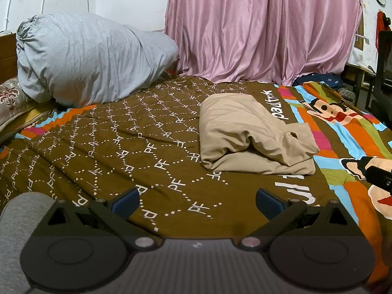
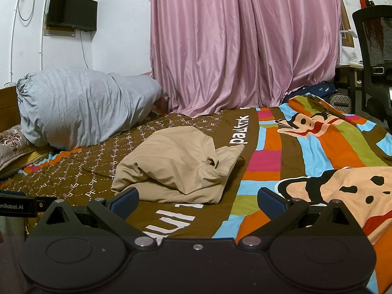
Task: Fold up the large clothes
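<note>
Holding both tools low over the near edge of the bed, we have the left gripper [image 1: 197, 202] with its blue-padded fingers [image 1: 127, 199] spread wide and nothing between them. Our right gripper [image 2: 198, 202] stands the same way, jaws fully apart and empty.

From the left wrist view, the beige garment [image 1: 247, 132] lies at about one o'clock, folded into a thick, lumpy bundle on the patterned bedsheet [image 1: 147, 147], well apart from the fingertips. From the right wrist view the same bundle sits at about eleven o'clock, its near edge just beyond the left fingertip of that tool, though we cannot tell whether they touch.

At about ten o'clock in both views a bulky grey rolled duvet [image 1: 85, 58] rests by the head of the bed, with a patterned pillow [image 1: 9, 100] partly tucked beneath it. Pink curtains [image 1: 264, 24] hang at twelve o'clock behind the bed. A black office chair [image 2: 374, 56] stands at two o'clock in the right view, and a dark wall-mounted screen [image 2: 71, 11] hangs at ten o'clock above the duvet. A grey sleeve [image 1: 17, 232] shows at eight o'clock in the left view.
</note>
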{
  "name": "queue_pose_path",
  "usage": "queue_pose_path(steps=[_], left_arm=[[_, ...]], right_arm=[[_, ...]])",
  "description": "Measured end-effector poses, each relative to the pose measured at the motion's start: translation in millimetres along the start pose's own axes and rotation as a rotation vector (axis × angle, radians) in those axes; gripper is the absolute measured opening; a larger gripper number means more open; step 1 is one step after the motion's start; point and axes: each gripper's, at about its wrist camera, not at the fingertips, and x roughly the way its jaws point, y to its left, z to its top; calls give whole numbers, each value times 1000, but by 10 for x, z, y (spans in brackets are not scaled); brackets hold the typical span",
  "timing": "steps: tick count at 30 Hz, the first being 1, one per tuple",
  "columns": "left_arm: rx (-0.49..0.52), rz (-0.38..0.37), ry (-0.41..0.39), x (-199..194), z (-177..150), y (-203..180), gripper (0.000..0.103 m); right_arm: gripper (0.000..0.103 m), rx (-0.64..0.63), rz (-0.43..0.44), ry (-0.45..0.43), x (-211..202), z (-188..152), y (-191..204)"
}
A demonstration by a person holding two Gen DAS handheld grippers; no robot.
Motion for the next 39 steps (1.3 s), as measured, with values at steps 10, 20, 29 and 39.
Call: queue_pose_path(steps=[10,20,29,39], left_arm=[[5,4,-3,-3,1,0,103],[7,5,-3,-3,5,0,103],[8,5,-2,-3,14,1,103],[9,7,0,-18,-14,32,103]], right_arm=[[102,1,0,0,0,0,-3],[102,2,0,1,-1,3,-4],[102,2,0,1,-2,5,-5],[102,3,1,1,-2,8,-6]])
